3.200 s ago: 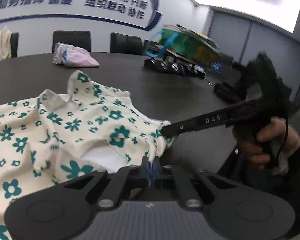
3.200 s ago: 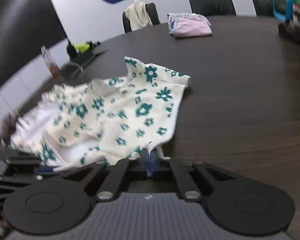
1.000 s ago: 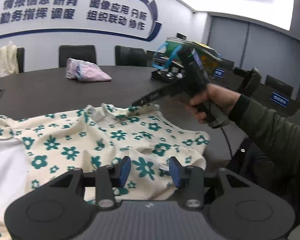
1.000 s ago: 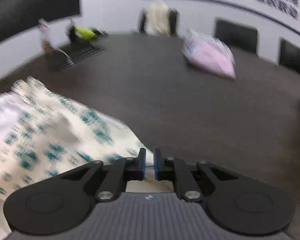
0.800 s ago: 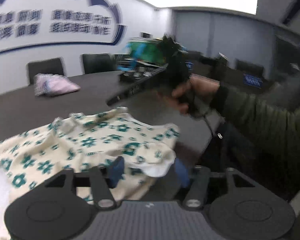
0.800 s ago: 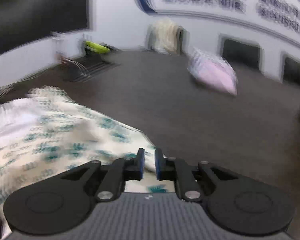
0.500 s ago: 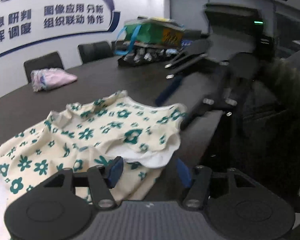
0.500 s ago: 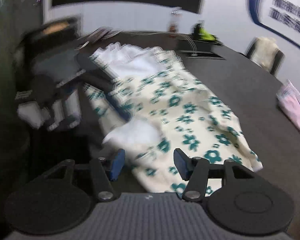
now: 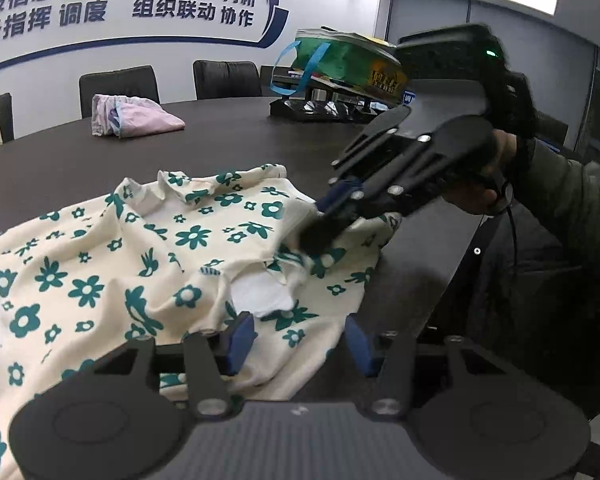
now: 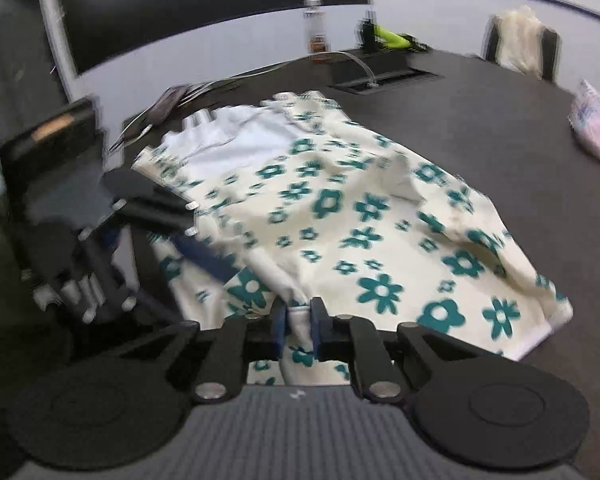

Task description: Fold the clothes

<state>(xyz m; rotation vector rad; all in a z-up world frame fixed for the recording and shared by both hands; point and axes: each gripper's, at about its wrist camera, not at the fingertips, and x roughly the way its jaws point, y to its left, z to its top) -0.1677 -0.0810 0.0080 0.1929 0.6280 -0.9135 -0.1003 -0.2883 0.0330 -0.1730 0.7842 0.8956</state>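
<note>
A cream garment with green flowers (image 9: 148,248) lies spread on the dark table (image 9: 228,136), partly folded over with its white inside showing. It also shows in the right wrist view (image 10: 364,216). My left gripper (image 9: 296,342) is open, its blue pads just above the garment's near edge. My right gripper (image 10: 299,328) is shut on a bunched fold of the garment near the table's front edge. The right gripper also shows in the left wrist view (image 9: 320,236), pressed into the cloth.
A folded pink garment (image 9: 136,120) lies at the far side of the table. A green bag (image 9: 340,60) and dark trays stand at the back right. A bottle (image 10: 318,32), cables and a floor box (image 10: 380,76) sit near the far end. Chairs ring the table.
My right gripper has come down on the garment's near edge and closed on a fold of it. My left gripper stays open and has shifted only slightly over the cloth.
</note>
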